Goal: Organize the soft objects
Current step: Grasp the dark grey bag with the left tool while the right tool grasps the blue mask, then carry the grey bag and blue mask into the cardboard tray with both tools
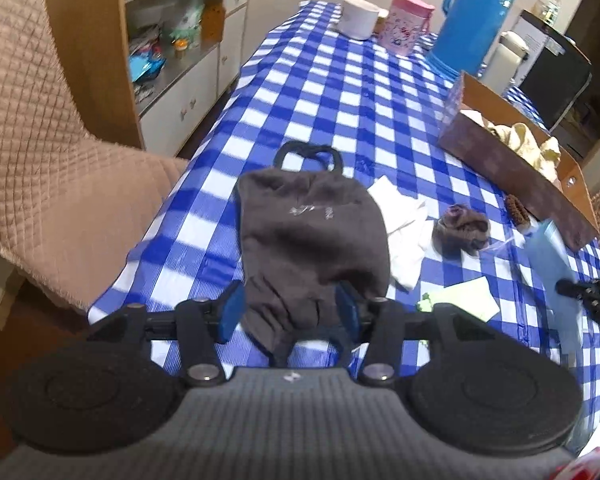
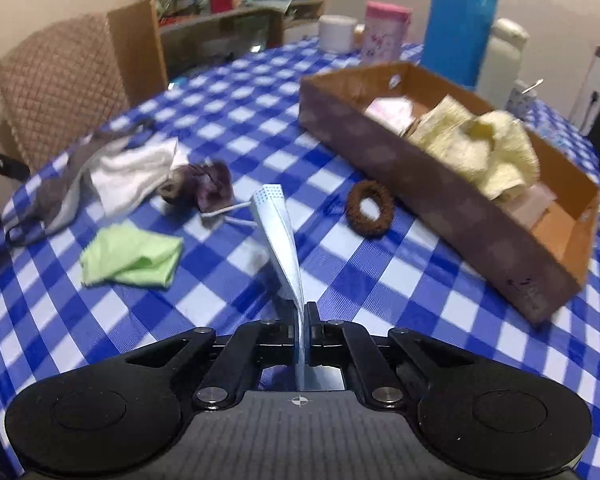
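Tabletop [image 2: 340, 264] under blue-and-white checked cloth carries our soft things; our right hand-held gripper [image 2: 301, 312] has its jaws pinched tight on a pale blue face mask [image 2: 278, 232], which stands up from the pads with its white ear loop trailing on the cloth; our left hand-held gripper [image 1: 290, 312] stands open, its blue pads on either side of the near end of a dark grey cloth bag [image 1: 312, 236], not pressing it; the bag lies flat with its loop handles pointing away from us; just beside it lie a white cloth [image 1: 404, 236] and a small purple bundle [image 1: 462, 228]; a green cloth [image 2: 132, 258] rests nearer us, and a brown scrunchie [image 2: 371, 210] sits close to the cardboard box [image 2: 440, 200]; the box holds yellow fluffy cloths [image 2: 488, 152] and a pink piece
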Motion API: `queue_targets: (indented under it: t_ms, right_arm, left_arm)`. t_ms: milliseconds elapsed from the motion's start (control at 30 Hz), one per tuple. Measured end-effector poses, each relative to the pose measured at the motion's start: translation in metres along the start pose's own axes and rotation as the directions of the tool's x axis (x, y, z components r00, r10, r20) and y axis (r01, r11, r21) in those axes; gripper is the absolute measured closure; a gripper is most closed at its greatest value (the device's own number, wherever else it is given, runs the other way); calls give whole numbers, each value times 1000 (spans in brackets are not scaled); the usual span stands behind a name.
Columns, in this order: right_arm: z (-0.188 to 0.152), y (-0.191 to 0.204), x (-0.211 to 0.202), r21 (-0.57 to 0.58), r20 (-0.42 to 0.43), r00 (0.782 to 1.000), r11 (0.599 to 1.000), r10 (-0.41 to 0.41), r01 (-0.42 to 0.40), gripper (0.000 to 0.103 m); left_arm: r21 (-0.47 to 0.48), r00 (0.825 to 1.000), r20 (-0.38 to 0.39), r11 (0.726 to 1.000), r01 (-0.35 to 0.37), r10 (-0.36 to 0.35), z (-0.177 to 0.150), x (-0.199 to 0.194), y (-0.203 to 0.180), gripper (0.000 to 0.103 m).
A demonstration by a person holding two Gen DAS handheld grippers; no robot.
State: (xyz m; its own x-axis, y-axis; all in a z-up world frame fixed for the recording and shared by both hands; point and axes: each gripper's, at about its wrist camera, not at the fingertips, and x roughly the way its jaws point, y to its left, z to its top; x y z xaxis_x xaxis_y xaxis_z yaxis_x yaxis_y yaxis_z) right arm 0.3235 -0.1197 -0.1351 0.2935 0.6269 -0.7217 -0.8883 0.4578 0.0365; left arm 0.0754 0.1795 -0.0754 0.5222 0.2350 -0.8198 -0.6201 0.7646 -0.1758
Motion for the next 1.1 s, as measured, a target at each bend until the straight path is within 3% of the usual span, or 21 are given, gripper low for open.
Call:
queue_targets:
  t_ms: [133,367,533,667,800,1100]
  right_arm:
    - [8,8,-24,13,82,997,1000,7,-8,101]
    - [12,22,-28,-14,68,998,1000,-11,12,101]
    - [9,36,-26,-95,44,998,995,-39,43,101]
    - [7,38,-25,-113,42,998,992,-43,48,101]
    - [6,39,-26,-112,39,998,993,-39,43,101]
    - [9,31,-32,-110,61,997,993,-45,51,101]
  left_arm:
    - [24,1000,-5,999,24,-24,5,9,-9,49]
    - [84,997,-29,994,76,-74,8,31,-36,40]
    - [165,999,-53,986,3,5,7,58,-56,40]
    - [187,995,-78,981,-40,55,2,75,-55,55]
    - [194,996,-70,981,-32,47,0,74,-49,92]
    - [233,995,50,968,-96,87,18,21,-36,98]
